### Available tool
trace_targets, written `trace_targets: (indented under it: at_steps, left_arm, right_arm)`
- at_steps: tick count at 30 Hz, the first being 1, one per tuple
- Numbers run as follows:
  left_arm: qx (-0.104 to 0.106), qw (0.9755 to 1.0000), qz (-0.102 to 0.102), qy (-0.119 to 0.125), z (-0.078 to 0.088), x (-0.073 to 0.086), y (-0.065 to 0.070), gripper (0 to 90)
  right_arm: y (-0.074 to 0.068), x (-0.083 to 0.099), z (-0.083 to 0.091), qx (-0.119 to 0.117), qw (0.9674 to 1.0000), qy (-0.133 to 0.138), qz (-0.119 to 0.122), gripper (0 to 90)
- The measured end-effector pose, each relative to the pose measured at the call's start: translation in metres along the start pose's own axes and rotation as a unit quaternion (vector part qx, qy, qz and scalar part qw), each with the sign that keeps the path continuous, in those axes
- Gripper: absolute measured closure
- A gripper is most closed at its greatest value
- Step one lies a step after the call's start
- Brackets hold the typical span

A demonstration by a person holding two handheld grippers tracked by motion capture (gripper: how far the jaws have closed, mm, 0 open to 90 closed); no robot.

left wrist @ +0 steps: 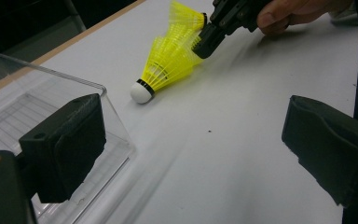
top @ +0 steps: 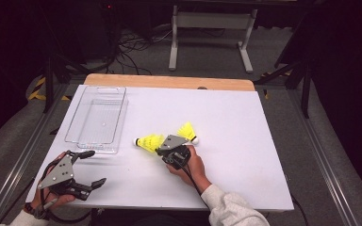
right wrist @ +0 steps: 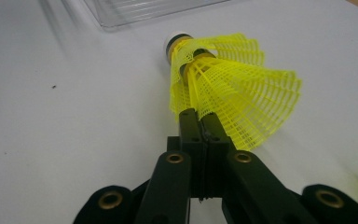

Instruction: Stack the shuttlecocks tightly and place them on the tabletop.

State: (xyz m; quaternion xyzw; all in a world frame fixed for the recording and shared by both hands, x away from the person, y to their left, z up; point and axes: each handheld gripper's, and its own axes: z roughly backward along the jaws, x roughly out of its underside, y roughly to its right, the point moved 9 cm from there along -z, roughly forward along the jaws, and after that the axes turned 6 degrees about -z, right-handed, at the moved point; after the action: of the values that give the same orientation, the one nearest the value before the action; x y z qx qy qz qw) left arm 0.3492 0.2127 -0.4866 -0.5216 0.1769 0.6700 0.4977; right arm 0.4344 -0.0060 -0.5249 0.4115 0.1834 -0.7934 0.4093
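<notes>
Fingers of the right gripper were pinched shut on the yellow shuttlecock's skirt at frame centre; the left gripper, lower left, gaped empty beside the clear tray.

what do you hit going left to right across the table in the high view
left gripper → clear plastic tray → yellow shuttlecock lying on its side → right gripper, shut on that shuttlecock's skirt → second yellow shuttlecock
</notes>
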Motion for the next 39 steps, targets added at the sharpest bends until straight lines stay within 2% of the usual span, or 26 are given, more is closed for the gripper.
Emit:
trace_targets:
  at_steps: [10, 12, 16, 21, 26, 33, 39]
  left_arm:
    - [-0.001, 1.0000, 0.001, -0.001, 0.000, 0.000, 0.000, 7.0]
    - [0.000, 1.0000, -0.001, -0.002, 0.000, 0.000, 0.000, 7.0]
    - [-0.001, 1.0000, -0.002, -0.002, 0.000, 0.000, 0.000, 7.0]
    - [0.000, 1.0000, -0.002, -0.002, 0.000, 0.000, 0.000, 7.0]
    - [-0.001, 1.0000, -0.002, -0.001, 0.000, 0.000, 0.000, 7.0]
    - [-0.001, 1.0000, -0.001, -0.001, 0.001, 0.000, 0.000, 7.0]
    - [0.001, 1.0000, -0.003, -0.002, 0.000, 0.000, 0.001, 7.1]
  right_arm:
    - [0.004, 0.006, -0.006, 0.008, 0.9999, -0.015, -0.004, 80.7]
    - [0.004, 0.006, -0.006, 0.008, 0.9998, -0.016, -0.005, 80.9]
    - [0.006, 0.005, -0.004, 0.011, 0.9998, -0.015, -0.002, 75.9]
    - [0.007, -0.001, 0.008, 0.012, 0.9999, -0.001, -0.005, 71.2]
    - [0.007, -0.005, 0.020, 0.014, 0.9999, 0.003, 0.004, 65.0]
    - [0.009, -0.013, 0.042, 0.018, 0.9995, 0.022, 0.017, 61.4]
    - [0.017, -0.022, 0.059, 0.024, 0.9988, 0.040, 0.015, 59.8]
